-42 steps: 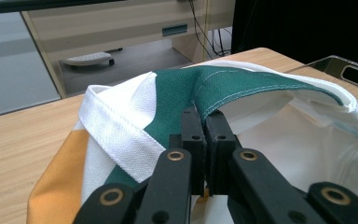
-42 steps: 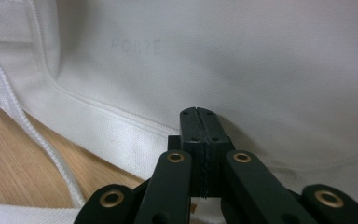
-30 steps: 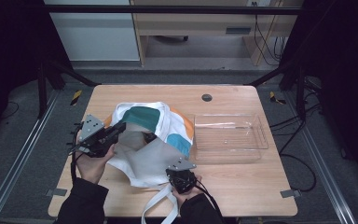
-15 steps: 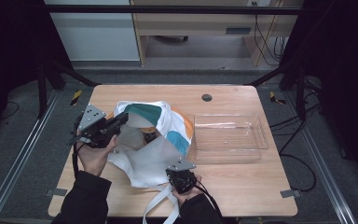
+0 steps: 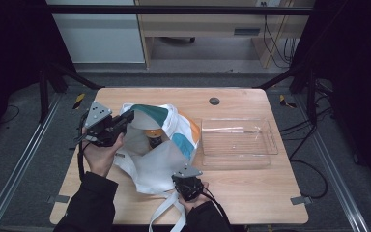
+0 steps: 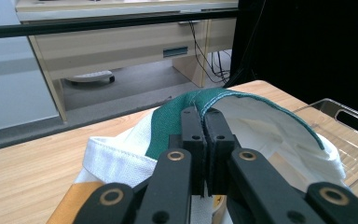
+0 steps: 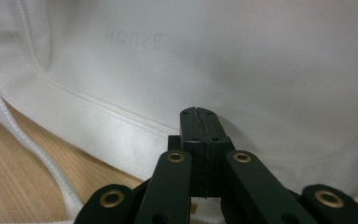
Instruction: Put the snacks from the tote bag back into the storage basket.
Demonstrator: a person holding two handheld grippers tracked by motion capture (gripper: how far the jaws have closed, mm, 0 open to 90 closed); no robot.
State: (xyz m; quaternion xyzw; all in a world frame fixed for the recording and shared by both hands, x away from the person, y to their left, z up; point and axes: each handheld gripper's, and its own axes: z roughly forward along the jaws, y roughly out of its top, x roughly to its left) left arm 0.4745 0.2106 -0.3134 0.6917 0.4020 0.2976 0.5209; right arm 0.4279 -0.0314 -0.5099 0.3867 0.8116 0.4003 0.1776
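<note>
With the left gripper (image 6: 204, 122) clenched on the bag's green rim (image 6: 223, 95) and the right gripper (image 7: 199, 116) pinning the white near edge (image 7: 121, 135), lift the rim slowly so the mouth opens wide.

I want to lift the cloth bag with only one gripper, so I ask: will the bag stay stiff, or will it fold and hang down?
Probably floppy: the cloth bag lies creased and slumped on the table. Its green rim stands up where the left gripper pinches it, so elsewhere it would likely sag. The cloth seems light, but something orange inside may weigh the bottom down.
</note>
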